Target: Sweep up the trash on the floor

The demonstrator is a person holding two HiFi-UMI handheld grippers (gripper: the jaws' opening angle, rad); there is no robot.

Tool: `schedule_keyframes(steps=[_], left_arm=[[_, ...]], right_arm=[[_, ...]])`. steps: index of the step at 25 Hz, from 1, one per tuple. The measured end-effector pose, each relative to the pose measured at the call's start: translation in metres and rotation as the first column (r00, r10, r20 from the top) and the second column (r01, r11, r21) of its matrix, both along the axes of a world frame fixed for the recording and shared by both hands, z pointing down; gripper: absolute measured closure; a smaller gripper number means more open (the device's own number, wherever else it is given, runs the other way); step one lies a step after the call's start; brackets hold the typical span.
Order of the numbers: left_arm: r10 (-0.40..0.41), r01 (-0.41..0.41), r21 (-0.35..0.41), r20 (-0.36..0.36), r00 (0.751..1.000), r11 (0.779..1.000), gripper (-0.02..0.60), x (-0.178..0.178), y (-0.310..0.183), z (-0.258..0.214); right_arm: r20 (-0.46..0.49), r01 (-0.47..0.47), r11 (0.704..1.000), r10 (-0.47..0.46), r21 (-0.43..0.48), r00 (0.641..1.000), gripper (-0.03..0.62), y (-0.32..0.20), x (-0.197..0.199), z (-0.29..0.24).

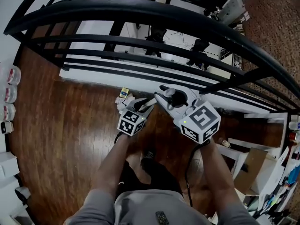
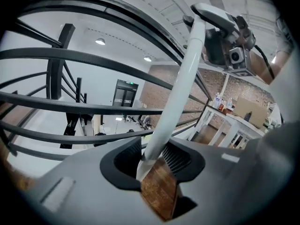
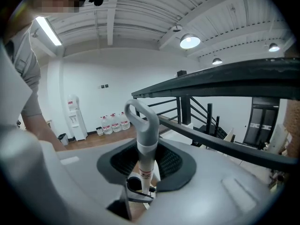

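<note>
Left gripper point(image 2: 151, 159): the jaws are set narrow and clamped on a white handle point(image 2: 180, 78), which is seated between the ribbed pads. The handle is seen slanting up across the bars of the black railing point(image 2: 93, 60) and is capped by a grey grip near the top rail.

Right gripper point(image 3: 146, 162): the jaws are likewise drawn in and closed on a loop-topped handle point(image 3: 146, 125). It is gripped just under the grey loop, on the white shaft. A black clip point(image 3: 136, 186) is seen on that shaft below the pads. The handle is held upright, on the near side of the railing. Whether the two handles belong to one tool or two cannot be told.

In the head view both grippers are held side by side on the person's side of the railing, close to its lower bars, with their tips angled toward each other. Both forearms point(image 1: 112, 158) are stretched toward the railing.

Trash point(image 1: 123, 95): a small cluster of scraps, a yellow-and-white box among them. It lies on the wood floor point(image 1: 70, 135) right at the foot of the railing, on the person's side. It is just beside the left gripper's tip and not touched by anything visible.

Water bottles point(image 1: 10, 86) are lined up well off the railing's left end. A white table point(image 1: 243, 149) is placed near its right end.
</note>
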State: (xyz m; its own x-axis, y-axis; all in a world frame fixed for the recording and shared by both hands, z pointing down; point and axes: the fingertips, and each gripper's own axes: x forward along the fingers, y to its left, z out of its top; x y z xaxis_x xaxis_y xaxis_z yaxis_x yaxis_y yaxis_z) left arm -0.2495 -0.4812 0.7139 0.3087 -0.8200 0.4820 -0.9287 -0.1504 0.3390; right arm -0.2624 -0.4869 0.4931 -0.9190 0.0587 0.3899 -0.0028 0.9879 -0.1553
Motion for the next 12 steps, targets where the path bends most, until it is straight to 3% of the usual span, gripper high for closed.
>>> schedule_keyframes(steps=[6,12], left_arm=[[0.137,-0.137,-0.002,-0.05,0.989,0.991,0.445,0.026,0.047,-0.029],[0.33,-0.333,-0.008,-0.108,0.938,0.943,0.436,0.049,0.112,-0.057]], right_arm=[[0.019,-0.118,0.991,0.119,-0.055,0.993,0.499,0.033,0.014,-0.03],[0.02,-0.239,0.967,0.242,-0.088,0.97,0.499,0.097,0.035,-0.059]])
